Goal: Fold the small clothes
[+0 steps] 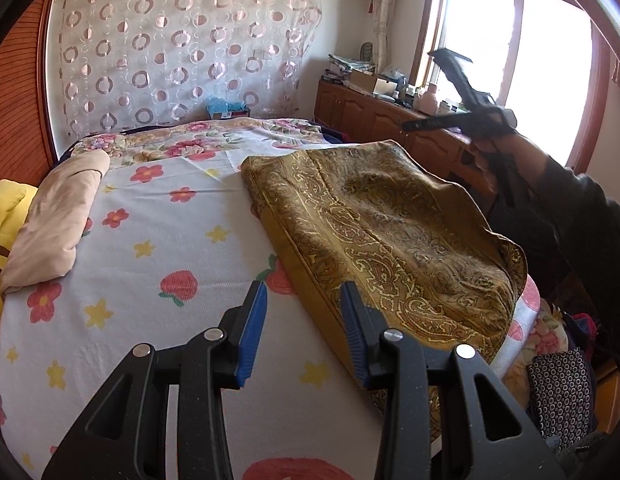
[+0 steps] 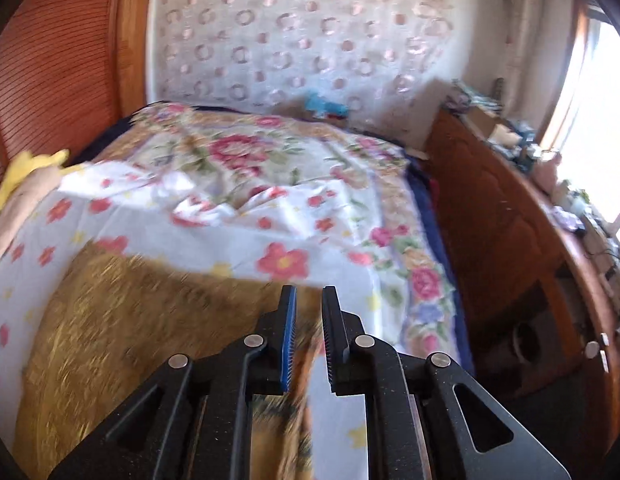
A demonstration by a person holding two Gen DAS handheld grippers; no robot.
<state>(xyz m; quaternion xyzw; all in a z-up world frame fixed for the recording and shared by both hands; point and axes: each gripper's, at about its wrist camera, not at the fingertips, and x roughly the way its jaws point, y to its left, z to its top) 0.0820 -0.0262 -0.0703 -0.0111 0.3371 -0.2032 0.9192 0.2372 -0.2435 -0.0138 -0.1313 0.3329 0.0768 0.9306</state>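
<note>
A golden paisley cloth (image 1: 390,232) lies folded over on the right half of the flowered bed sheet (image 1: 170,208), its right edge rumpled near the bed's side. My left gripper (image 1: 304,292) hovers low over the cloth's near left edge, open, with nothing between its blue pads. A hand in a dark sleeve (image 1: 582,216) holds the right gripper raised above the cloth's far right corner. In the right wrist view the right gripper (image 2: 309,296) shows a narrow gap between its pads, and nothing is pinched. The cloth (image 2: 130,320) lies blurred below it.
A folded beige garment (image 1: 58,216) and a yellow plush toy (image 1: 6,216) lie at the bed's left side. A wooden cabinet (image 1: 370,116) with clutter on top runs along the right under the window. A patterned bag (image 1: 562,392) sits by the bed's right edge.
</note>
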